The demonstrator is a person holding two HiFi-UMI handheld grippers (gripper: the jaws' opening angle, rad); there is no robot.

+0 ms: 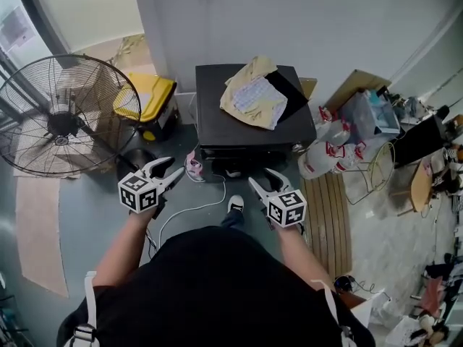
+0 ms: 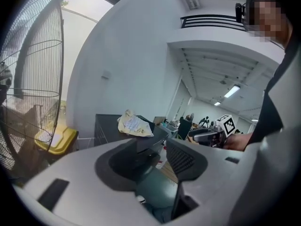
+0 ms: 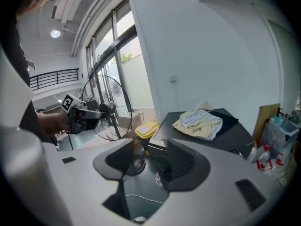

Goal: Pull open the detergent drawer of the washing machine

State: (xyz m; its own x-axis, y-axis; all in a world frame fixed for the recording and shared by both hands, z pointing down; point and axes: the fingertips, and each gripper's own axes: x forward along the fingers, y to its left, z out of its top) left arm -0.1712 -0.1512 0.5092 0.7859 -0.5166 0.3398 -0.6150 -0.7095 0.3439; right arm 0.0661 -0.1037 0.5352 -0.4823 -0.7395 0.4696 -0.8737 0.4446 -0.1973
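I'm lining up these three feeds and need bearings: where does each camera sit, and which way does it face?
Head view: on the person's head, facing steeply down at the black box-shaped washing machine under a crumpled yellow cloth; torso, forearms, left gripper, right gripper show.
Left gripper view: on the left gripper, facing along its open jaws toward the machine; right gripper shows.
Right gripper view: on the right gripper, open jaws likewise toward the machine; left gripper shows.
All three share the cloth.

the washing machine (image 1: 217, 110) is black, the cloth (image 1: 253, 97) yellow.
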